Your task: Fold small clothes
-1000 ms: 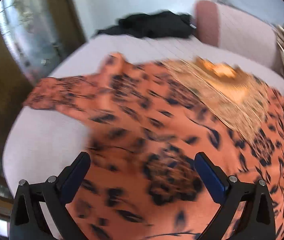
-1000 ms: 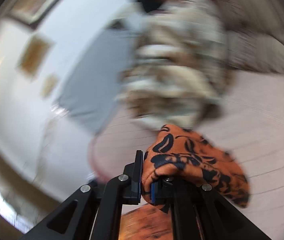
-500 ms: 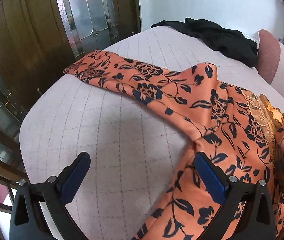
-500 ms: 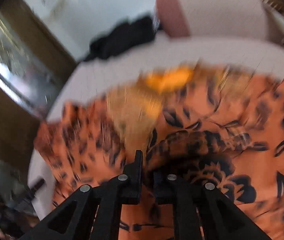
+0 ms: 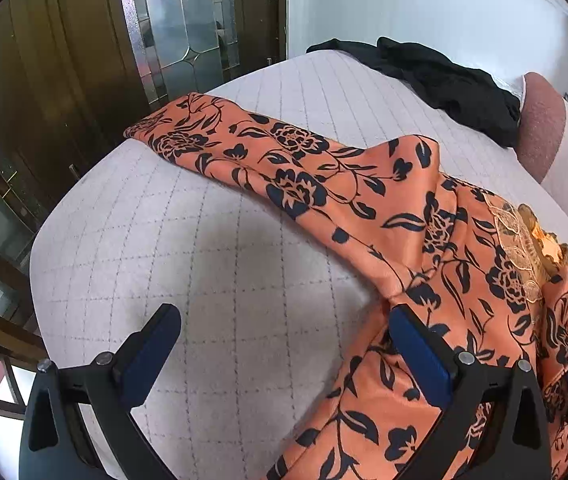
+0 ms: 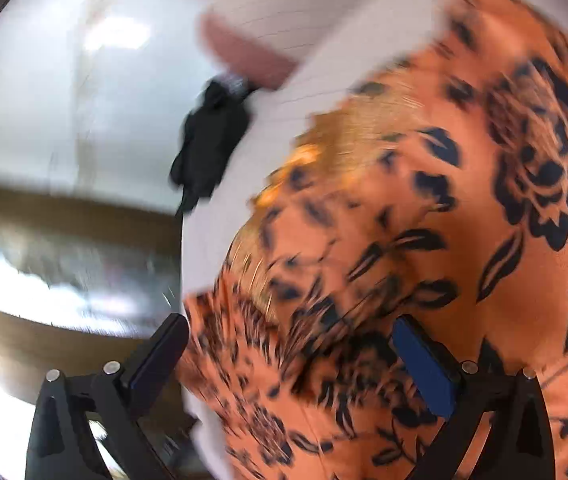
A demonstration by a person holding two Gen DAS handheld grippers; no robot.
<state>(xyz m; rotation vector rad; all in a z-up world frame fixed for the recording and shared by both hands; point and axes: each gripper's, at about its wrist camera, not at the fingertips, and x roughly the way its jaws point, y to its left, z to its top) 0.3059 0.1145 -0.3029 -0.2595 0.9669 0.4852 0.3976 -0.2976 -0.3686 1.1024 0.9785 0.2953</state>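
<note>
Lying across a pale quilted bed [image 5: 212,248], the orange floral garment [image 5: 324,184] stretches one sleeve toward a wooden door with leaded glass [image 5: 180,20], its lace-trimmed neckline at the right. The left gripper [image 5: 284,344] hangs above the bedcover with jaws spread wide and nothing between them, its right finger over the cloth's edge. The right gripper [image 6: 290,356] (its view is badly blurred) is opening, pads clear of the orange fabric below. A black garment [image 5: 452,84] lies near a pink bolster [image 5: 540,124].
</note>
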